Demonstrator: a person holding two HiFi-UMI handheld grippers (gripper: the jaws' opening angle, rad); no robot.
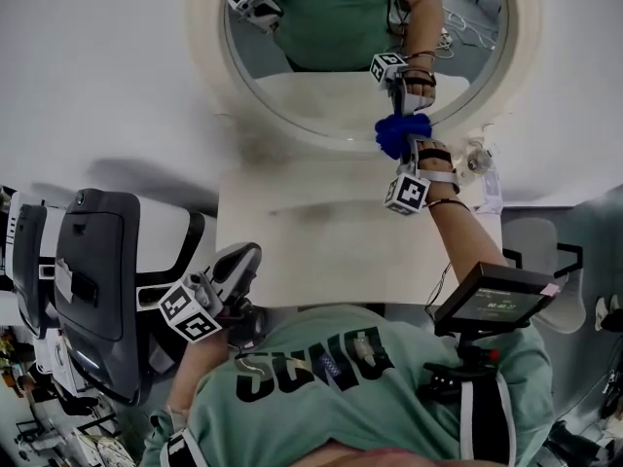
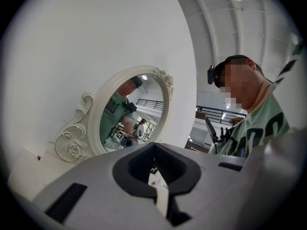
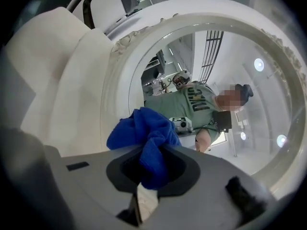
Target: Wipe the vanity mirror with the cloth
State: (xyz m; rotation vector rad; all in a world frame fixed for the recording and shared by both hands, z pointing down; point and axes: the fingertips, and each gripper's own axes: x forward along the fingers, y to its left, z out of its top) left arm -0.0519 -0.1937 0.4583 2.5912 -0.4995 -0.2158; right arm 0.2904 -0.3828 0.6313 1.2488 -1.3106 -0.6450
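Observation:
The round vanity mirror (image 1: 341, 86) in its white frame stands at the back of the white tabletop (image 1: 321, 251). My right gripper (image 1: 404, 146) is shut on a bunched blue cloth (image 1: 401, 131) and holds it against the lower right rim of the glass. The right gripper view shows the cloth (image 3: 144, 134) sticking out of the gripper (image 3: 152, 166), close to the mirror (image 3: 240, 56). My left gripper (image 1: 238, 263) hangs low at the left, off the table's edge, shut and empty. From there (image 2: 154, 170) it looks up at the mirror (image 2: 129, 111).
A dark grey office chair (image 1: 97, 280) stands left of the table, close to my left gripper. A small clear object (image 1: 477, 159) sits right of the cloth by the mirror's frame. A screen device (image 1: 492, 295) is mounted on the person's chest.

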